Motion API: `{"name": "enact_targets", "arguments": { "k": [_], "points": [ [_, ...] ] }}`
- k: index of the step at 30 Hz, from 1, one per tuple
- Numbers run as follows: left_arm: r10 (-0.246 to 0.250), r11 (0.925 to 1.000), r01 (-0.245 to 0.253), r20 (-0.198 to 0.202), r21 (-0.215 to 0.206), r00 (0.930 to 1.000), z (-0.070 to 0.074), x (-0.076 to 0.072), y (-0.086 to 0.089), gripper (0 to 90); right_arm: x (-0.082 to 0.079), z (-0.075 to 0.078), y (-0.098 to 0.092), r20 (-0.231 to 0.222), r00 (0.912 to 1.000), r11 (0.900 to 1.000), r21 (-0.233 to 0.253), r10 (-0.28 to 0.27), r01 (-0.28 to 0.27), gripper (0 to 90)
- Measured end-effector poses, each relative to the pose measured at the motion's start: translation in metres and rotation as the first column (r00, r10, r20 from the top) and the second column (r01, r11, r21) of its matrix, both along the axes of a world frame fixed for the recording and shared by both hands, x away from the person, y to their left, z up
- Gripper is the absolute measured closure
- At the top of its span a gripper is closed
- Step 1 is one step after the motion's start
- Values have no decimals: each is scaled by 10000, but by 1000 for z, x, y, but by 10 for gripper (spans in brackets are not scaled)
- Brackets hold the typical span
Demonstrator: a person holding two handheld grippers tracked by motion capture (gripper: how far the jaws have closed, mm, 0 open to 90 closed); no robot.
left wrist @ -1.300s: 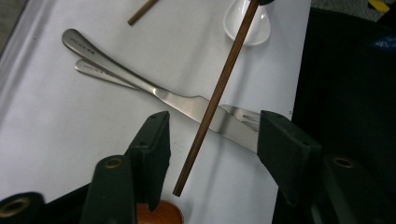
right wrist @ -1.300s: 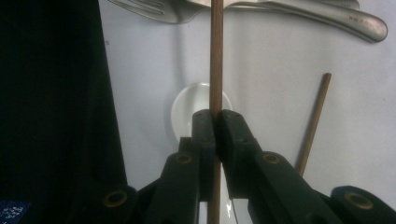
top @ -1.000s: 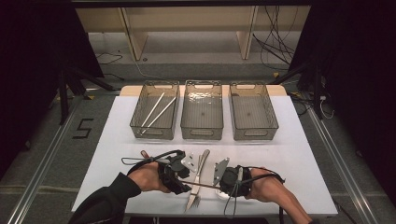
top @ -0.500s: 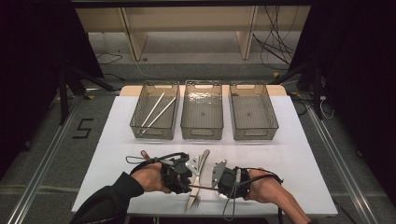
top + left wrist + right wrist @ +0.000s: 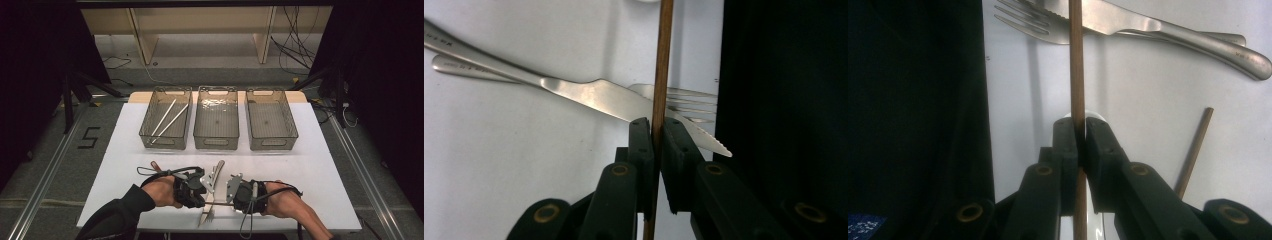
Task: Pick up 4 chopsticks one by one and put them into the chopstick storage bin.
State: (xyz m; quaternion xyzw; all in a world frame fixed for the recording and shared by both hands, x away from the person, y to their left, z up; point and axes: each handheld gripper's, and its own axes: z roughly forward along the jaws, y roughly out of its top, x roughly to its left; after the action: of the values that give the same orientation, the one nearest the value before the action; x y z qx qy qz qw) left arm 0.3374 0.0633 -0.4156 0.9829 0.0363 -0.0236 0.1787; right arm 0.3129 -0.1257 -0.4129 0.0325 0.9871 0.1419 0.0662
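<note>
Both grippers are on the same wooden chopstick (image 5: pixel 220 204) at the near edge of the table (image 5: pixel 325 165). The left gripper (image 5: pixel 653 131) has its jaws pinched tight on the stick, and the right gripper (image 5: pixel 1078 132) is clamped on it too, farther along. In the high view the two hands meet over the cutlery, left gripper (image 5: pixel 196 188) and right gripper (image 5: pixel 235 189) facing each other with the stick bridging them — it looks like a hand-over, or a shared grip to steady a thin stick that would otherwise swivel.

Beneath the stick lie a knife (image 5: pixel 589 92) and a fork (image 5: pixel 684 100), crossed on the white surface; the knife (image 5: pixel 1168 30) and fork (image 5: pixel 1023 17) also show from the other side. A second chopstick (image 5: pixel 1194 150) rests on the table nearby.

Three bins stand across the far side — the left bin (image 5: pixel 145 131) already holds two pale sticks (image 5: pixel 168 120), so that is my guess for the destination.
</note>
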Motion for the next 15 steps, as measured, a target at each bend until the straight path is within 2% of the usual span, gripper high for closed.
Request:
{"name": "enact_targets", "arguments": {
  "k": [5, 9, 13, 15],
  "points": [
    [-67, 9999, 67, -41, -92, 10000, 2, -1, 1, 851, 2, 3, -3, -44, 9998, 9996, 196, -199, 200, 809],
    [172, 9998, -172, 16, -66, 9999, 2, 2, 6, 853, 5, 9, -9, 133, 9977, 9970, 404, -671, 665, 656],
    [472, 9989, -471, 147, -82, 9988, 6, 7, 13, 853, 10, 18, -21, 10, 9881, 9822, 1097, -1537, 1527, 530],
    [705, 9975, -703, 292, -60, 9971, 8, 9, 17, 853, 13, 23, -29, -57, 9792, 9685, 1464, -2030, 2016, 491]
  ]
}}
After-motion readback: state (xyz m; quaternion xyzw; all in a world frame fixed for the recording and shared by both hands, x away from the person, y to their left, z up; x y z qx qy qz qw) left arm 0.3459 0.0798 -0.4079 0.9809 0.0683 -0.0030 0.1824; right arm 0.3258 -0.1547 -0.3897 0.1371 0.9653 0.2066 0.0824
